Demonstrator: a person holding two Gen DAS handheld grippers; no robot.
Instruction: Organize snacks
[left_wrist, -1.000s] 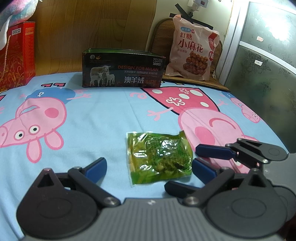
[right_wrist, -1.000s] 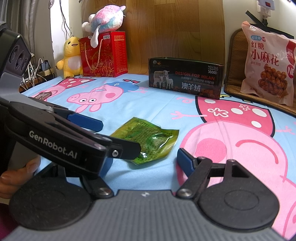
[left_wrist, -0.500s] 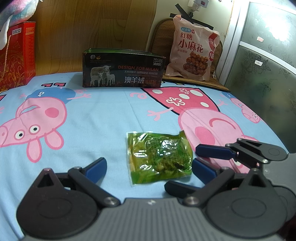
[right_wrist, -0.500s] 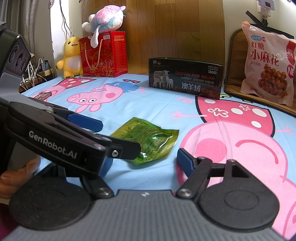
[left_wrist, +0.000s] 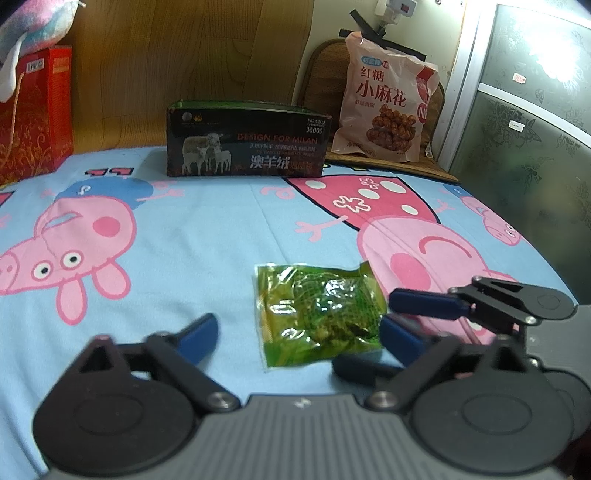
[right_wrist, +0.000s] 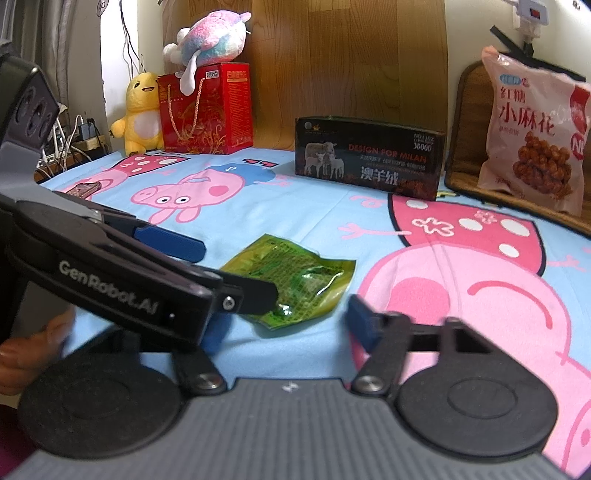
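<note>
Left gripper (left_wrist: 295, 332) and right gripper (right_wrist: 288, 325): jaws closing, unclamped, flanking green packet (left_wrist: 319, 314) at twelve o'clock.

The bed (left_wrist: 207, 229), covered with a blue cartoon-pig sheet, carries a green snack packet (left_wrist: 317, 314) near its front and a dark box (left_wrist: 245, 142) farther back.

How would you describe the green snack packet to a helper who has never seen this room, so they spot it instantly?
Find the blue cartoon-pig sheet. The green packet lies flat in its near middle, well in front of the dark sheep-printed box. It alone is small, glossy and translucent green; the only other snack, the pink bag, stands far back.
</note>
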